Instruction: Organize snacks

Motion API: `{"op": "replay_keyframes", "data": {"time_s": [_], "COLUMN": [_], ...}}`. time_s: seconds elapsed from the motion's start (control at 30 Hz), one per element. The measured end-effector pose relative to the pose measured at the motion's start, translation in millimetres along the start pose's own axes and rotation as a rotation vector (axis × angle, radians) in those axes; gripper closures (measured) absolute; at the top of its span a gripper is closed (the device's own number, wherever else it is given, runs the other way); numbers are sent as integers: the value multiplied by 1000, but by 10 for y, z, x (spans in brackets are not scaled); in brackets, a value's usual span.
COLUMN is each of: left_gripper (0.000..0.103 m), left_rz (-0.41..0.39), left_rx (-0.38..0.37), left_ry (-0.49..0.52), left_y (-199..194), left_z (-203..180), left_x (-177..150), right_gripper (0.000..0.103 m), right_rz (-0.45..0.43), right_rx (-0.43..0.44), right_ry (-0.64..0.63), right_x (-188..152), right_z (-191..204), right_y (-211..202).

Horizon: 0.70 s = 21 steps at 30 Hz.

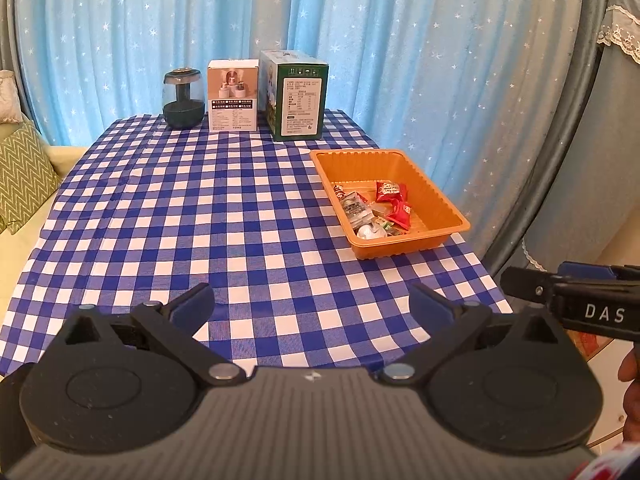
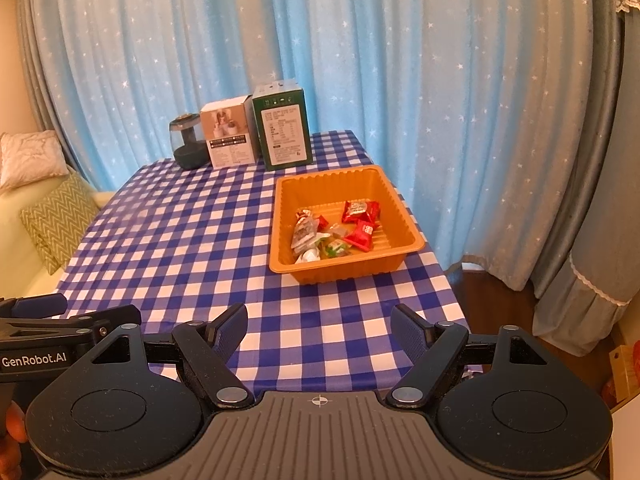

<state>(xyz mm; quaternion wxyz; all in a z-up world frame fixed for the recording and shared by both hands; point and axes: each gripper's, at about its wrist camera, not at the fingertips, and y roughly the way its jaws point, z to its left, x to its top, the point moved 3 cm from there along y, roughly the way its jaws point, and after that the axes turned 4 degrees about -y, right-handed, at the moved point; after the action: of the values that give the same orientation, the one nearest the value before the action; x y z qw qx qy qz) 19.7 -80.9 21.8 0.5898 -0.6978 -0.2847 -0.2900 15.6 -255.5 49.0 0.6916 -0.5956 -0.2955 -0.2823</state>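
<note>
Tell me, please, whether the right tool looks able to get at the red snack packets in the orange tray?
Probably yes: the right tool is open, and only bare checked cloth lies before the open-topped orange tray holding the red packets.

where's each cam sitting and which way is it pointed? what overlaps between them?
Left wrist: on the left tool, angled down across the checked table toward the curtain; own open fingers show, plus the right tool and part of a hand at the right edge.
Right wrist: on the right tool, same downward heading; own open fingers show, with the left tool at the left edge.
Shared: orange tray of snacks, green box, white box, dark jar, curtain.
</note>
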Motion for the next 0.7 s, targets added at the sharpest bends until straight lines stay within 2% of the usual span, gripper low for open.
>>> {"op": "replay_keyframes", "data": {"time_s": [0.7], "left_gripper": [0], "left_rz": [-5], "left_rx": [-7], "left_ry": [3], "left_y": [-19], "left_z": [-2], "left_x": [22], "right_gripper": [25], "right_rz": [0], "right_rx": [0], "right_ry": [-6], "right_x": [-8], "right_z": [1], "right_y": [6]}}
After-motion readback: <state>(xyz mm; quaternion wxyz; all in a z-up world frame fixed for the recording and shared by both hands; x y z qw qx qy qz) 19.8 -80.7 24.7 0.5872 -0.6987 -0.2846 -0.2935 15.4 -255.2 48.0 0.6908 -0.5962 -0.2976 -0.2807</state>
